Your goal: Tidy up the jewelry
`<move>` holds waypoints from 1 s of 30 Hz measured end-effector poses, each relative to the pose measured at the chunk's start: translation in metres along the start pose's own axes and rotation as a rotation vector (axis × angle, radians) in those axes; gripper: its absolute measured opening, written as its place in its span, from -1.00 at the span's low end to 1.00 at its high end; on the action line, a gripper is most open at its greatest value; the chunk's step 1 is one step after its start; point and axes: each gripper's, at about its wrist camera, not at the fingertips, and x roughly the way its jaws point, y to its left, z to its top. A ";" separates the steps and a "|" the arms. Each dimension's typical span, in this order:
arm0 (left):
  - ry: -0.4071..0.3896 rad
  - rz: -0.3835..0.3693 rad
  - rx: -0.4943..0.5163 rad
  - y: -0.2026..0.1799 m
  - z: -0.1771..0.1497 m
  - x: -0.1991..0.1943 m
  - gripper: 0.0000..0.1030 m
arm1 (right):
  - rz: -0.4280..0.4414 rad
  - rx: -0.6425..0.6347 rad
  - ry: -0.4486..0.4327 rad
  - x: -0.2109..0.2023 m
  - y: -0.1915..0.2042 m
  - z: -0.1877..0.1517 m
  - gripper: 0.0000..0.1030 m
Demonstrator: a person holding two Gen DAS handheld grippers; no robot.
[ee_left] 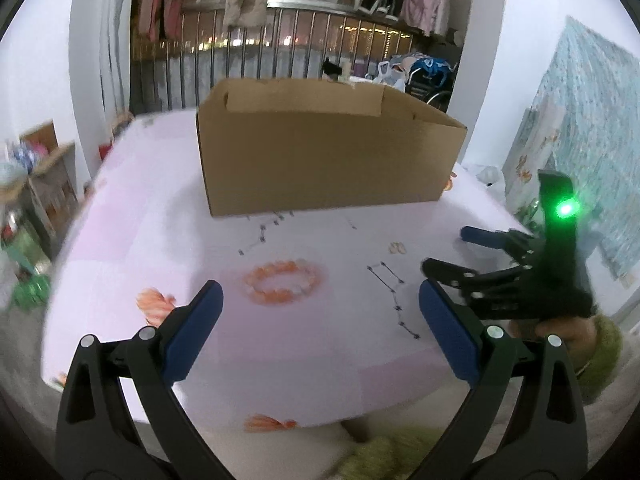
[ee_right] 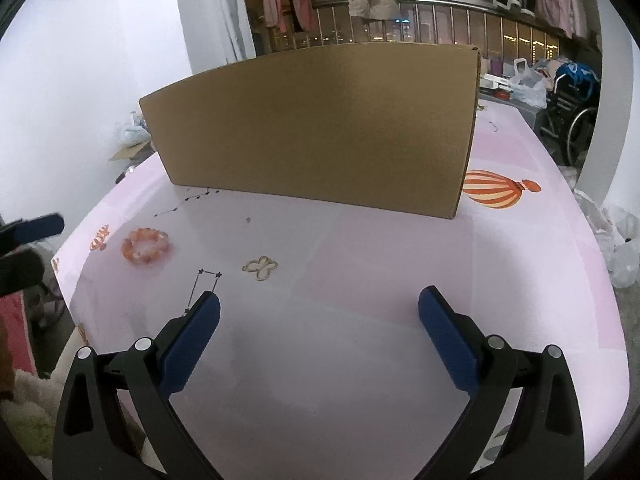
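Orange-and-white beaded bracelet (ee_left: 283, 282) lies flat on the pink printed tablecloth (ee_left: 160, 220), in front of the brown cardboard box (ee_left: 328, 152), apart from it. Left gripper (ee_left: 320, 320) has jaws wide open, empty; bracelet sits dead ahead, slightly left of centre between the pads. Right gripper (ee_right: 319, 332) also open and empty, bracelet well off to its left. A ring has no long axis, so approach angle is free. Left is nearer; I'd use it.

Open tablecloth (ee_right: 320, 340) before both tools — only the cardboard box (ee_right: 320, 128) barring the far side.
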 end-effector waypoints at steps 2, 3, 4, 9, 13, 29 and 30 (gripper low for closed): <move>-0.007 0.032 0.042 -0.001 0.001 0.004 0.84 | 0.006 -0.002 0.005 0.000 0.000 0.000 0.88; -0.011 0.045 0.060 -0.001 0.000 0.007 0.84 | 0.003 -0.013 0.014 0.001 0.001 0.001 0.88; -0.008 0.059 0.078 -0.001 0.000 0.011 0.84 | -0.001 -0.022 0.018 0.001 0.002 0.001 0.88; -0.015 0.077 0.156 -0.003 0.000 0.020 0.84 | 0.014 -0.011 0.018 0.000 0.000 0.001 0.88; 0.005 0.044 0.184 -0.005 0.002 0.029 0.84 | 0.031 0.012 0.006 -0.002 -0.003 0.002 0.80; 0.054 0.007 0.256 -0.013 0.005 0.048 0.18 | 0.106 -0.075 0.022 0.010 0.020 0.015 0.04; 0.055 0.011 0.256 -0.011 0.005 0.049 0.13 | 0.106 -0.081 0.027 0.011 0.021 0.015 0.02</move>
